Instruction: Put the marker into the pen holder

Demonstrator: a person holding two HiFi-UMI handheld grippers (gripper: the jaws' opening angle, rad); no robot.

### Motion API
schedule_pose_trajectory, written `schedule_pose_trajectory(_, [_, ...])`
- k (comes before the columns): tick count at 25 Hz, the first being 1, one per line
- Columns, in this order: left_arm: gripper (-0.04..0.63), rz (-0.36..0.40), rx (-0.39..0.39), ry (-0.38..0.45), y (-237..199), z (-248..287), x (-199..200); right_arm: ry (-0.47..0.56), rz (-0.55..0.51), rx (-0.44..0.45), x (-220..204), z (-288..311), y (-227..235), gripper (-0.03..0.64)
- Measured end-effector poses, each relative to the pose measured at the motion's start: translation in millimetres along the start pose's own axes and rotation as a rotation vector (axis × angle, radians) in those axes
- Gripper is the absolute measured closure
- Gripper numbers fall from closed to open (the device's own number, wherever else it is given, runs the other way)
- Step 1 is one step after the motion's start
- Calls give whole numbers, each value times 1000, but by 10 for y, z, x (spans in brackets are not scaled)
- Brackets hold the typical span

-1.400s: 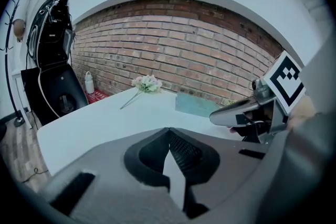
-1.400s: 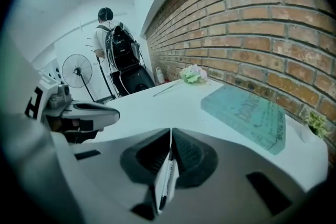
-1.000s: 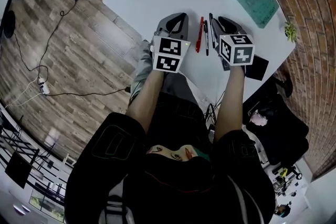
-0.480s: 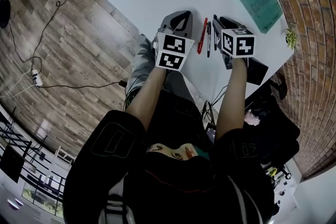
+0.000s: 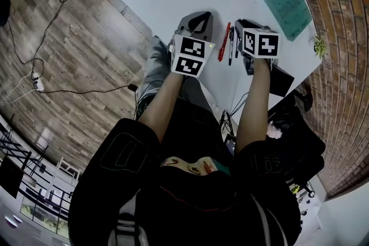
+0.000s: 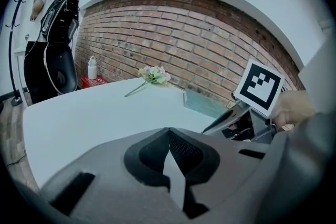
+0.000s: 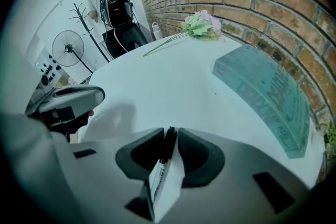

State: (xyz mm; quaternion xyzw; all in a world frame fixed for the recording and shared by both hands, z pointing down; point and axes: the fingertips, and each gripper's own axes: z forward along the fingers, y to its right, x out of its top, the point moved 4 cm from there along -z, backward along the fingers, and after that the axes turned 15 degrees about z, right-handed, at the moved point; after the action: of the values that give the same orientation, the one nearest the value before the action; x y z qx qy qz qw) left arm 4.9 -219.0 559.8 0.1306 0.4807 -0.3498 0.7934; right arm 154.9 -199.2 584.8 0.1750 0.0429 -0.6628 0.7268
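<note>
At the near edge of the table [image 7: 173, 76], the right tool [image 7: 171, 138] is closing on the marker [image 7: 159, 178]. A loose pinch could let it swivel or drop when lifted. The left tool [image 6: 168, 136] is pressed together, empty.

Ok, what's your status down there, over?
Left gripper empty, fingers shut. Right gripper fingers closing on black marker. Pen holder not in sight. Red pen and second marker lie alongside, nothing blocking.

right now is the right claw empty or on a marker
Not empty: the right claw has a marker between its jaws, touching both; the jaws are closing on it.
</note>
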Motion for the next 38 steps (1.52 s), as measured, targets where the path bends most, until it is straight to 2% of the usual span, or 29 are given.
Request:
schedule_pose_trajectory(6, [586,-3,0,2,-23,-27,2,-12,22,-45,16,2,-5,551])
schedule_pose_trajectory(11, [586,-2,4,7,-2,-32,14,18,66,-41,-1,-46,12,552])
schedule_pose_trajectory(24, [586,36,-10,53,302,-153,188,258,131,32,-8,-585,-49,554])
schedule_pose_trajectory(38, [586,79,-24,117,760,-274,400,507,185,103,-194,-1239,56,554])
